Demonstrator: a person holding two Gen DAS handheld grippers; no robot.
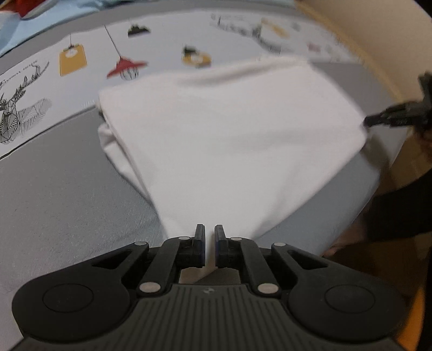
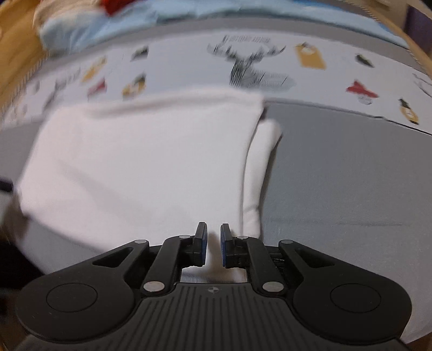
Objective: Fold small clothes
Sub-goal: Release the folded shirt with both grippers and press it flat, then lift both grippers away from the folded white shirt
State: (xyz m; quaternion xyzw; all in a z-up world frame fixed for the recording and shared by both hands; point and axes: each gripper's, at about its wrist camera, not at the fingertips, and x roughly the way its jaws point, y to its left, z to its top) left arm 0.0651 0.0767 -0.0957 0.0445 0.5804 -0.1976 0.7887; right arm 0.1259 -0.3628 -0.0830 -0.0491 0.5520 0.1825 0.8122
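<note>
The white, soft cotton garment [image 1: 229, 140] lies on a grey fabric sheet [image 1: 59, 194] and already looks partly folded: it shows as a compact, roughly rectangular slab with a doubled layer peeking out along one side, seen at its left edge from the left wrist and at its right edge from the right wrist. So at least one fold appears done. What seems left, judging from both grips on the near edge, is to carry that edge over to the far side, press it flat and set the piece down tidy. The left gripper [image 1: 209, 237] is clenched on the garment's near corner, with white cloth drawn up in a peak between its blue-lined pads and the fabric fanning away from the pinch toward the far side. The right gripper [image 2: 213, 237] is likewise nipped on the near edge of the same garment [image 2: 140, 162], a thin strip of white cloth showing between its pads; from the left wrist its black fingers [image 1: 378, 120] appear at the cloth's right corner. The garment therefore stretches between the two claws and spreads out ahead of them, its far edge close to a white printed cloth with deer, lamps and tags [image 1: 81, 54]. Beyond that lies pale blue fabric [image 2: 135, 19], blurred.
</note>
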